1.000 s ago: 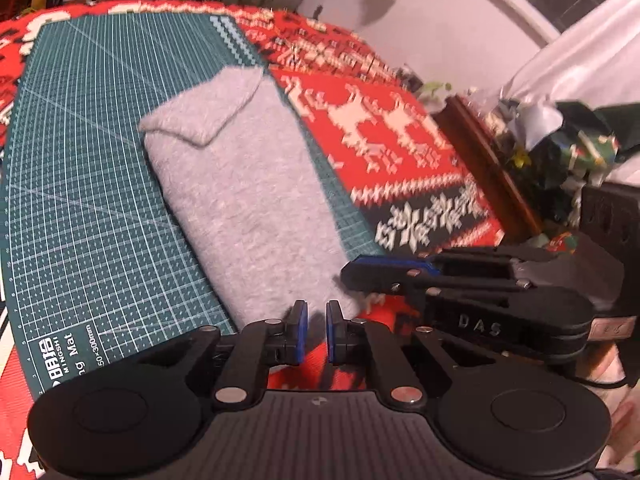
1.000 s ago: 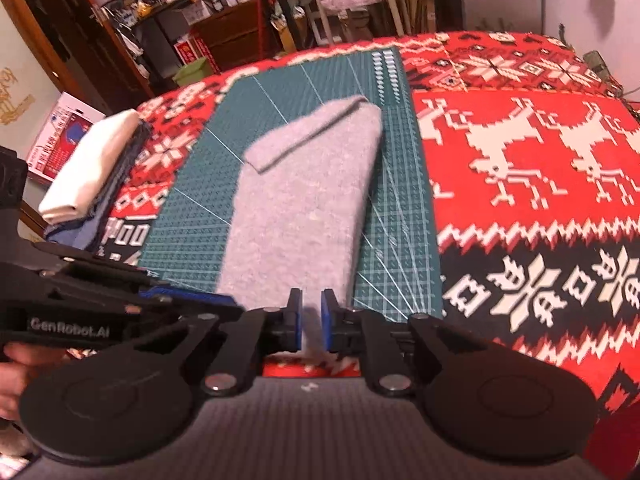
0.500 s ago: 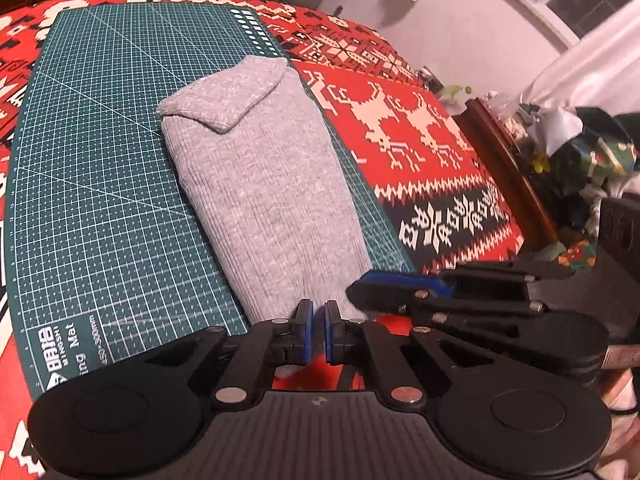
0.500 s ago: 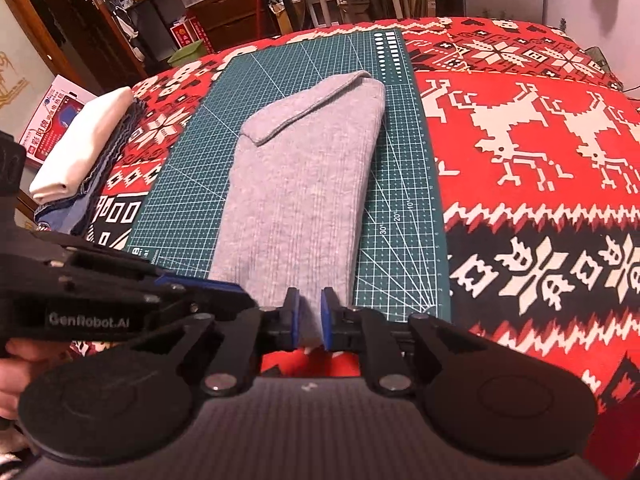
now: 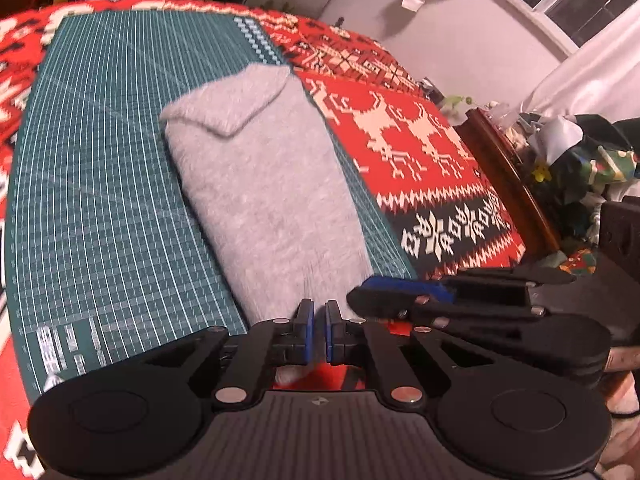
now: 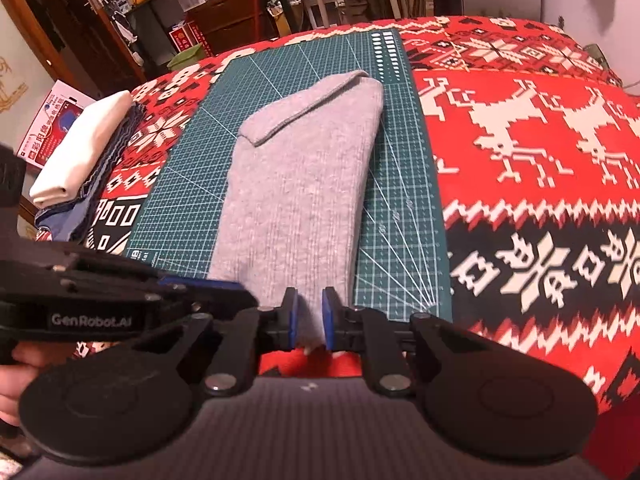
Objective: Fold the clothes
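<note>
Jaws of both grippers pinch the gray sweater's (image 6: 296,200) near edge.

Both views are lit by warm, even indoor light, moderately bright on the work surface and dimmer toward the cluttered background; no single source shows. Strong fisheye distortion bends the grid lines of the green gridded cutting mat (image 5: 100,200) and the red knit-pattern reindeer blanket (image 6: 540,160) toward the frame edges. The left wrist view carries motion blur, which smears the mat print and the folded grey ribbed knit garment (image 5: 264,192), while the right wrist view is sharper, with only soft shadows.
</note>
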`<action>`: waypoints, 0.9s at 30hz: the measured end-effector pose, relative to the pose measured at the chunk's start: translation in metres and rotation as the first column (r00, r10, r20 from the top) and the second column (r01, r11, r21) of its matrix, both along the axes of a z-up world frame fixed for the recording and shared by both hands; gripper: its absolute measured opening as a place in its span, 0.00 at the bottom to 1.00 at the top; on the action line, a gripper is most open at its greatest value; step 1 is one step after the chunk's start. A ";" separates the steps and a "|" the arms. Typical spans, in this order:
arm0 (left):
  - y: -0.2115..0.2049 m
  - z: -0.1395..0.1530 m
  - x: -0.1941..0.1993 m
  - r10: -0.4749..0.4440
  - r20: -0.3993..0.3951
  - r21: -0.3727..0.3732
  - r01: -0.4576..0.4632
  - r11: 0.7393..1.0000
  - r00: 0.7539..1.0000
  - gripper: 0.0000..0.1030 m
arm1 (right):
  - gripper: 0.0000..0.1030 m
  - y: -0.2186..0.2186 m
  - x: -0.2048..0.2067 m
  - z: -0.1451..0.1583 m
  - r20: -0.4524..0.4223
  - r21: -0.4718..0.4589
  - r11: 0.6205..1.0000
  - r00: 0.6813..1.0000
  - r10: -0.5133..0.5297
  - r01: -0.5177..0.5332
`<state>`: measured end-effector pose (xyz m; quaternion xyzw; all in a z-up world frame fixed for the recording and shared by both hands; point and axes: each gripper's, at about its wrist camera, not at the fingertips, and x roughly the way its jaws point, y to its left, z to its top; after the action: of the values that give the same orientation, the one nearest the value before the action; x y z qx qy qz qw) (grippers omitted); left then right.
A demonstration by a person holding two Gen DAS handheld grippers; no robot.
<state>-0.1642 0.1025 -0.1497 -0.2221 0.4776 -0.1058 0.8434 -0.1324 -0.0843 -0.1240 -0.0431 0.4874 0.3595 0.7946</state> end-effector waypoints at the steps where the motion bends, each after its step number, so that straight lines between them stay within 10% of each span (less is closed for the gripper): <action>1: -0.001 -0.001 -0.002 -0.002 -0.005 0.004 0.002 1.000 1.000 0.06 | 0.14 -0.001 -0.001 0.000 -0.002 -0.001 1.000 1.000 -0.001 0.001; 12: -0.006 0.017 -0.013 0.000 0.021 0.033 0.000 0.999 1.000 0.08 | 0.24 -0.009 -0.007 0.023 0.027 0.012 1.000 1.000 -0.007 0.007; 27: -0.009 0.046 -0.021 0.104 0.054 0.232 -0.113 0.966 0.993 0.65 | 0.84 -0.017 -0.003 0.035 0.092 -0.029 0.995 0.991 -0.095 0.098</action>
<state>-0.1855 0.0939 -0.1036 -0.1446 0.4563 -0.0069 0.8780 -0.1354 -0.1017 -0.0893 -0.0491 0.4583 0.3102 0.8314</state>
